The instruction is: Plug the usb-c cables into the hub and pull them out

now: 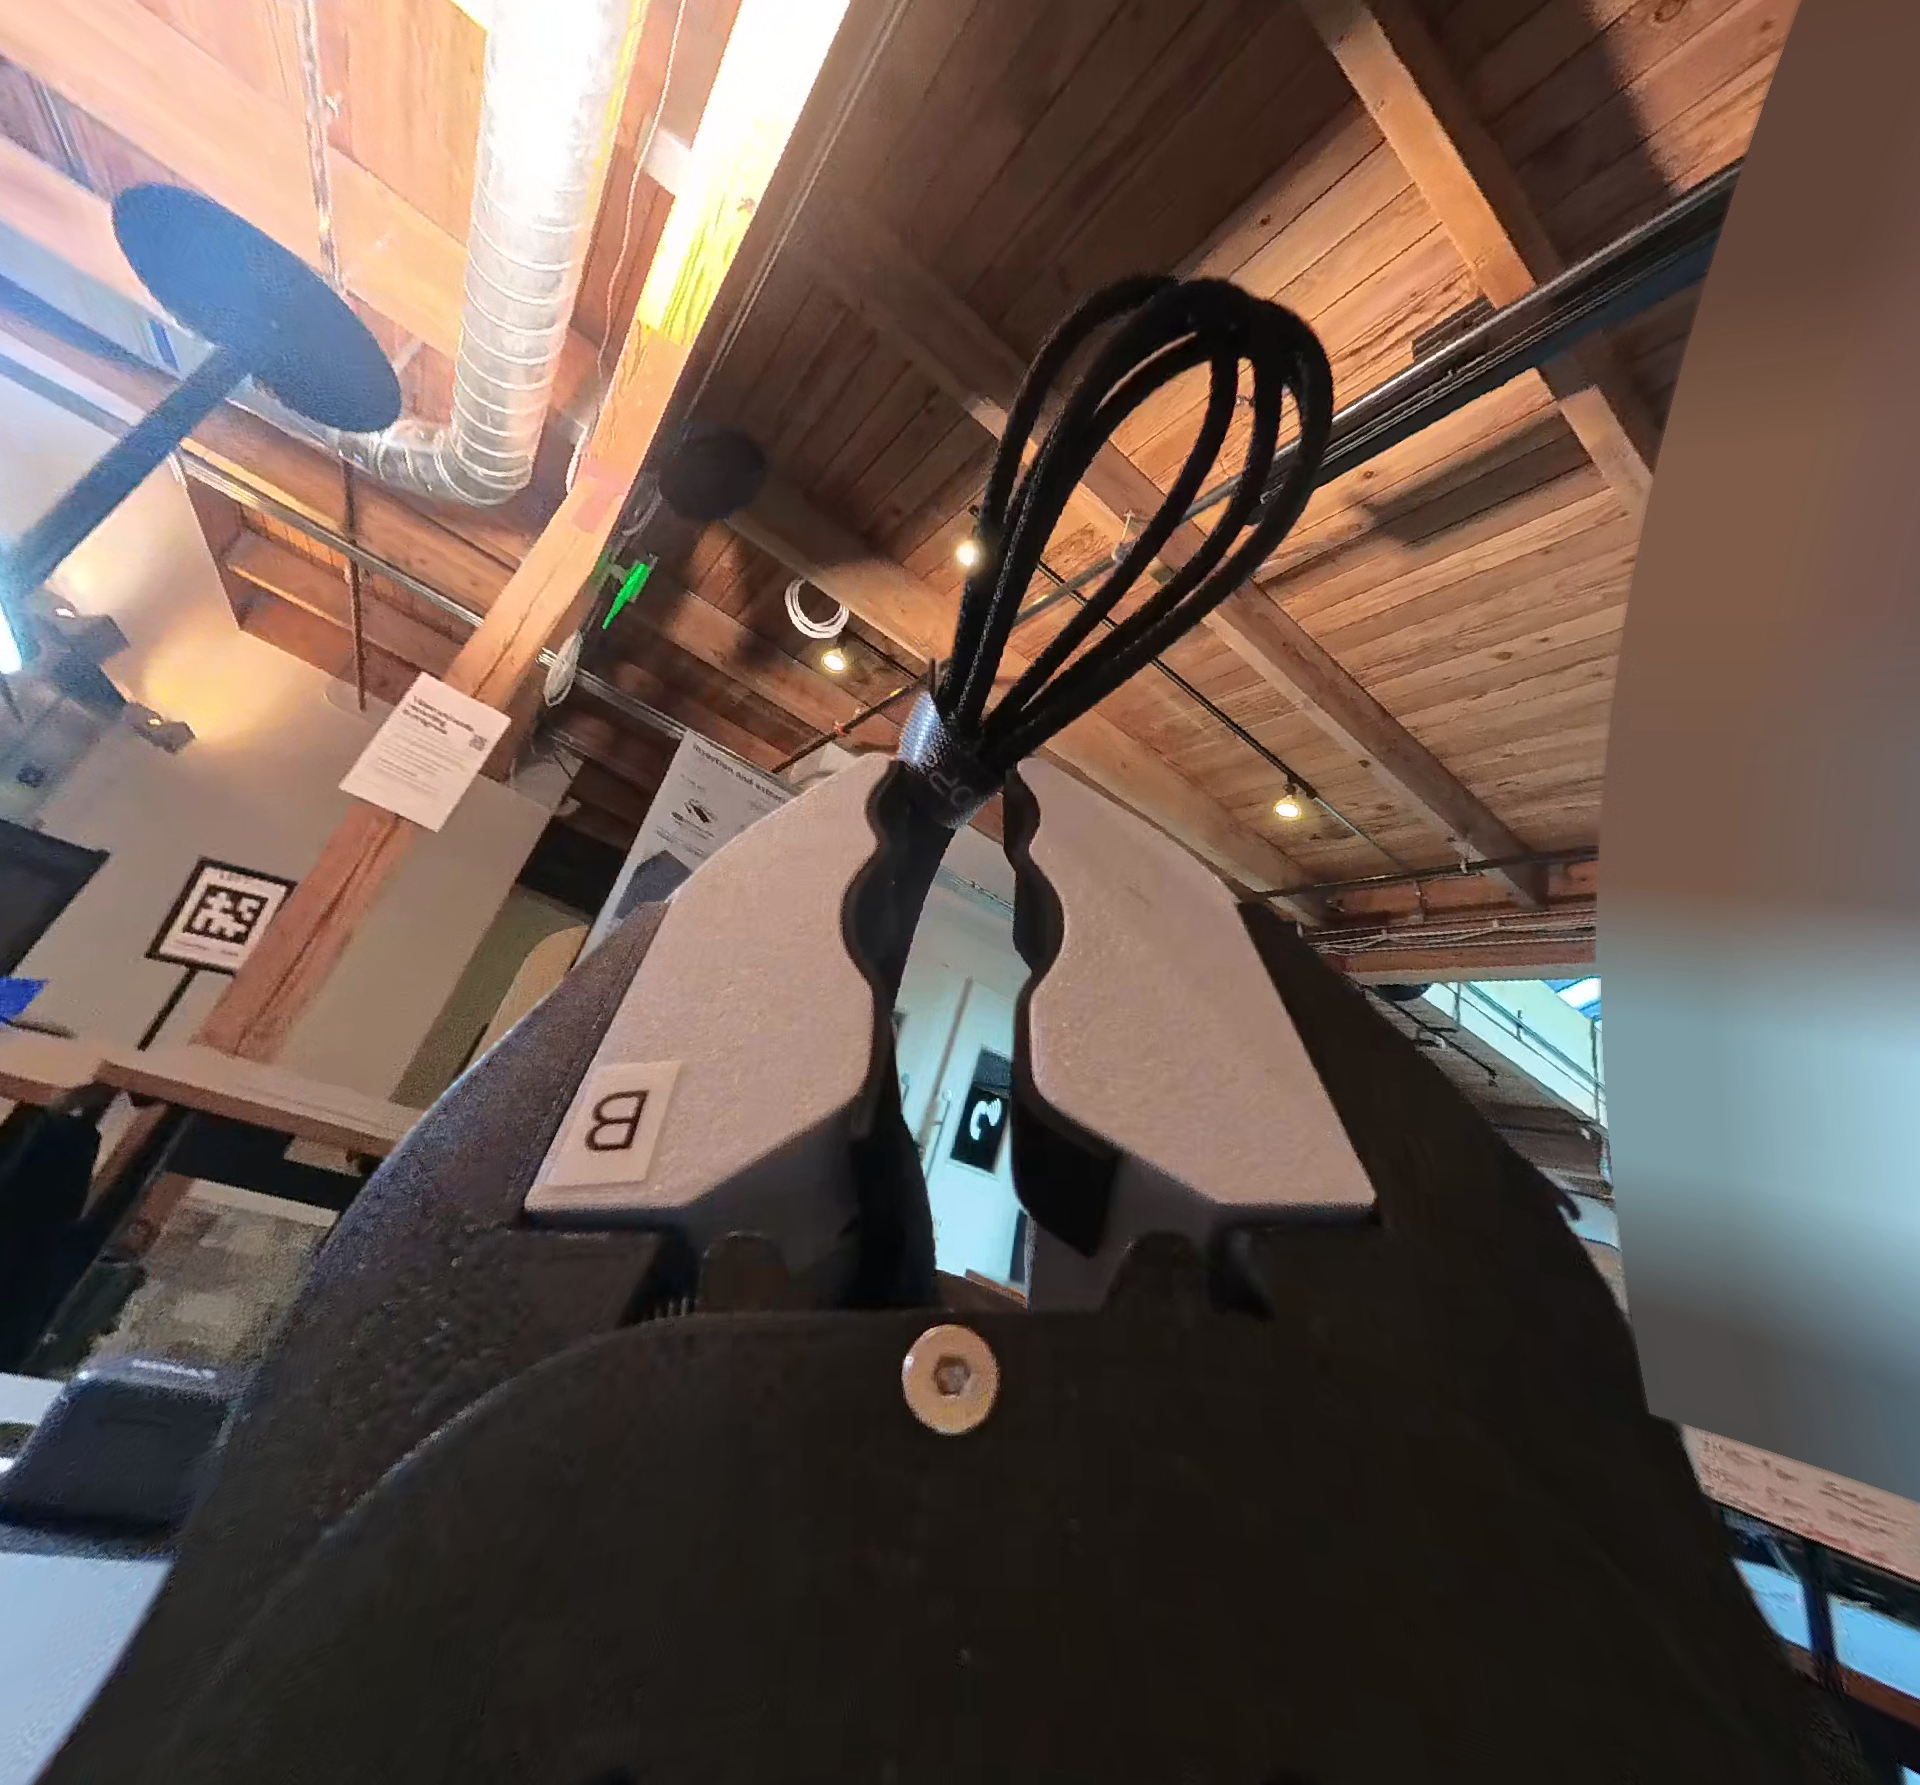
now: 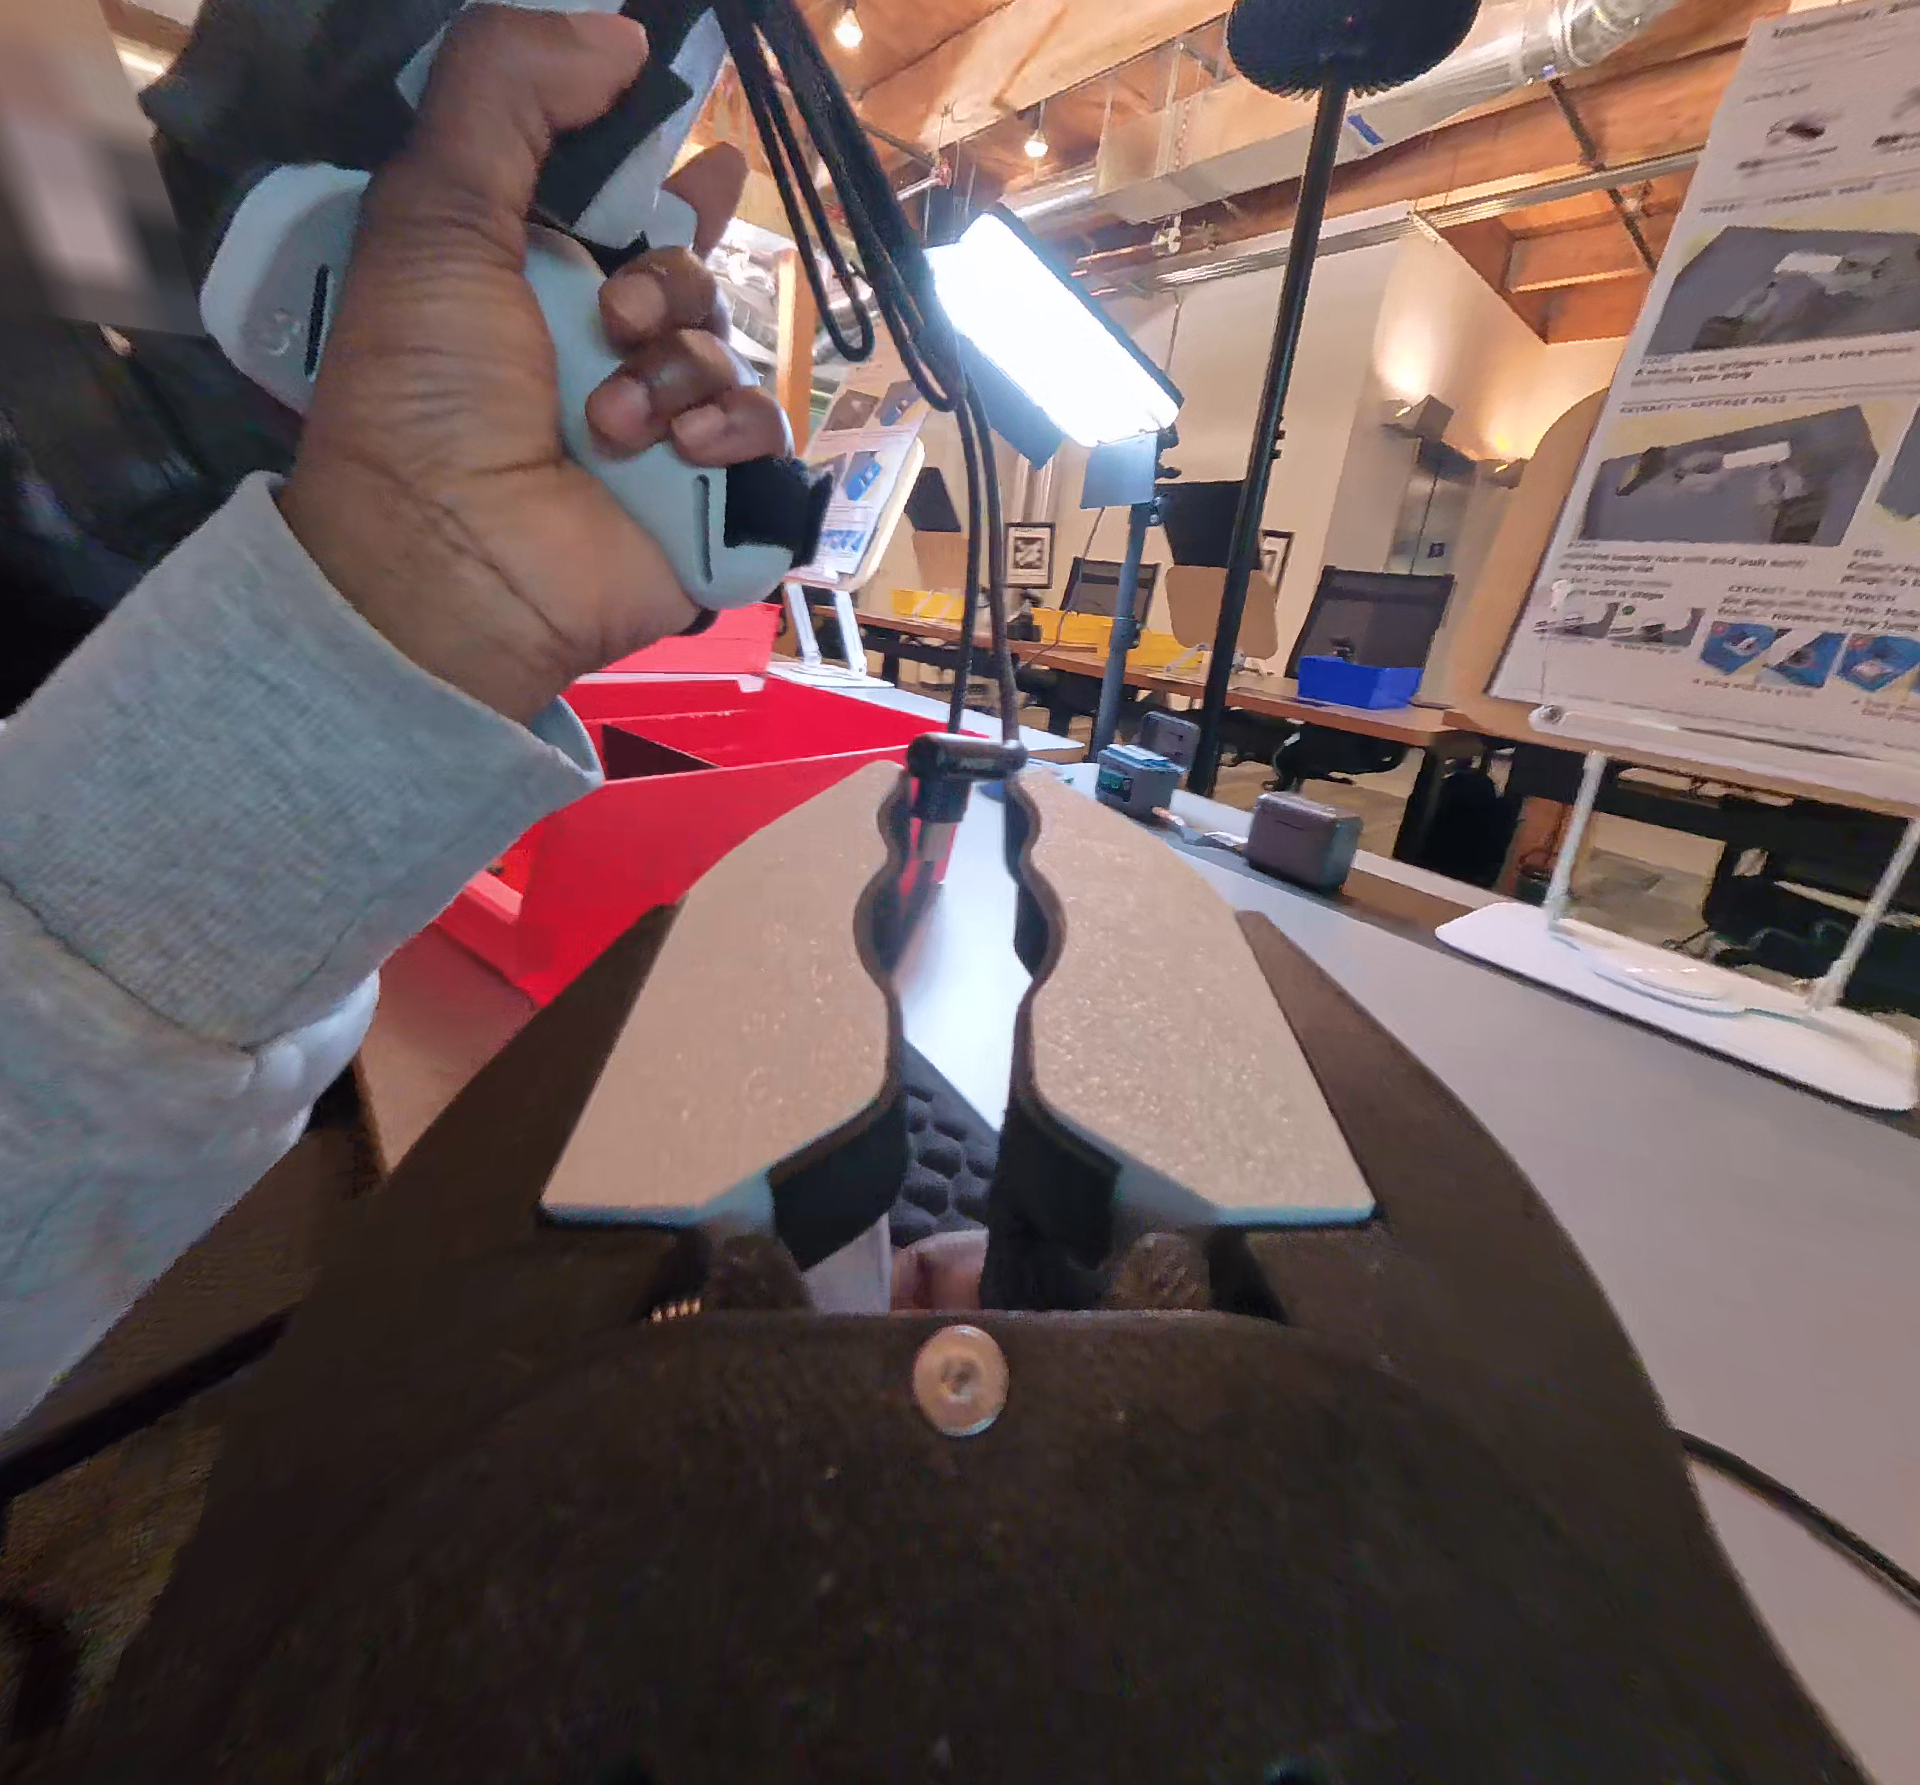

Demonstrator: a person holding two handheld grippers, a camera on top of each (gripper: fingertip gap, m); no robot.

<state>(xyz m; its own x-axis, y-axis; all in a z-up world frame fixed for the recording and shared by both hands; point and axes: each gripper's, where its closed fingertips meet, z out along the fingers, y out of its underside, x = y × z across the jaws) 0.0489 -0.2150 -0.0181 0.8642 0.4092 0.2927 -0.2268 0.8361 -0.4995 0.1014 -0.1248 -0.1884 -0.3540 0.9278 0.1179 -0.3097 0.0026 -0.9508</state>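
While left gripper (image 1: pixel 951 790) fingers clamp the looped black braided cable (image 1: pixel 1143 509), right gripper (image 2: pixel 951 790) fingers pinch its angled plug (image 2: pixel 951 774).

A wooden plank ceiling (image 1: pixel 1195 177) with beams fills the upper frame of the left wrist view; a silver duct (image 1: pixel 530 208) is seen at upper left. In the right wrist view, a lit panel lamp (image 2: pixel 1049 333) is mounted at centre, a black stand (image 2: pixel 1278 364) beside it. A grey bench (image 2: pixel 1558 1112) occupies lower right; office chairs (image 2: pixel 1371 623) and long tables (image 2: pixel 1195 686) are seen behind.
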